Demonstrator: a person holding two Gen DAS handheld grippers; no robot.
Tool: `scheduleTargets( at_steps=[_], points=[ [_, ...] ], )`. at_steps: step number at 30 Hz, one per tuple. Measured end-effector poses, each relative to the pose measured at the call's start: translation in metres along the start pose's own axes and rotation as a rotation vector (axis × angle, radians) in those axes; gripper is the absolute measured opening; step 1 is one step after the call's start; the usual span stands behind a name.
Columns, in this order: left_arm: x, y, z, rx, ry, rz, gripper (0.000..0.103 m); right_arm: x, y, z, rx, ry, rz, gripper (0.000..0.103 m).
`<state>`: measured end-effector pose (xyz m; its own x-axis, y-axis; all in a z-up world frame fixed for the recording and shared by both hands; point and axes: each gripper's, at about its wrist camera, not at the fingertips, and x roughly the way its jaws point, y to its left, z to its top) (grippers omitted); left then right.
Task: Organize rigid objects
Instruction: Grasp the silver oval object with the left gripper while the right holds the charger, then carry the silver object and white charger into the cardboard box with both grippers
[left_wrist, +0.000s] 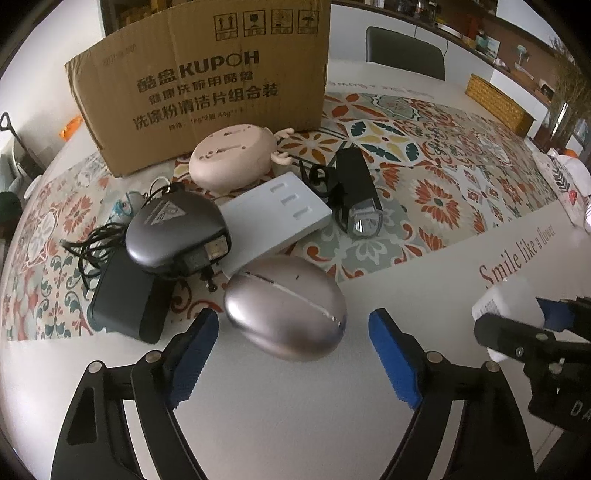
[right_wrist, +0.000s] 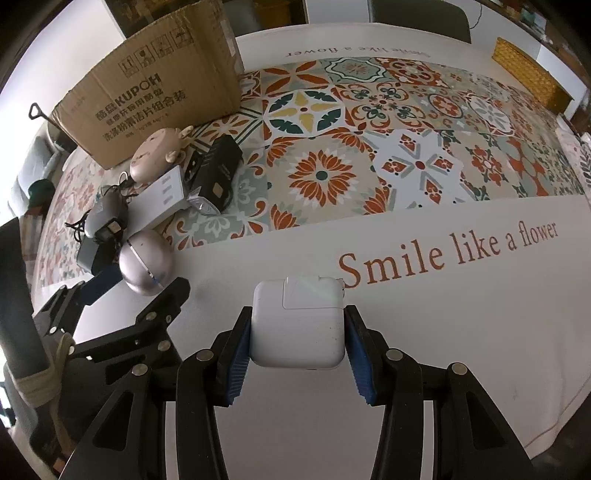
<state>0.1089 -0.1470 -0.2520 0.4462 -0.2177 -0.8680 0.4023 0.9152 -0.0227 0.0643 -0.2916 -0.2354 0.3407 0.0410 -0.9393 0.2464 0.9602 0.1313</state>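
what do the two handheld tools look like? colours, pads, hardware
Both match: the left tool and right tool have black plastic linkage arms with cut-out slots and round silver pivot pins. Each finger carries a blue ribbed pad. White lettering, partly legible, marks the right tool's body in the left wrist view. No hand or sleeve identifiable.

A home dining room: patterned tablecloth (right_wrist: 369, 155), chair (left_wrist: 404, 51), cluttered shelves (left_wrist: 517, 48), wicker basket (left_wrist: 498, 103).
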Motion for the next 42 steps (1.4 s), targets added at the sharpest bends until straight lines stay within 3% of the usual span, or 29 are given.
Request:
scheduleTargets(
  at_steps=[9,11,29,42],
  points=[
    [0.006,0.000,0.005,-0.003,-0.034,0.011,0.072,0.010,0.005,0.006,-0.015,0.002,0.016,0.047],
    [0.006,0.001,0.005,-0.001,-0.046,0.015,0.063,0.011,0.006,0.007,-0.017,0.001,0.018,0.047],
    [-0.027,0.004,-0.015,-0.003,-0.051,-0.017,0.063,0.003,0.013,-0.002,-0.049,-0.020,0.028,0.047],
    [-0.070,0.015,-0.008,-0.026,-0.131,0.010,0.063,-0.023,0.027,-0.005,-0.076,-0.078,0.051,0.047]
  ],
)
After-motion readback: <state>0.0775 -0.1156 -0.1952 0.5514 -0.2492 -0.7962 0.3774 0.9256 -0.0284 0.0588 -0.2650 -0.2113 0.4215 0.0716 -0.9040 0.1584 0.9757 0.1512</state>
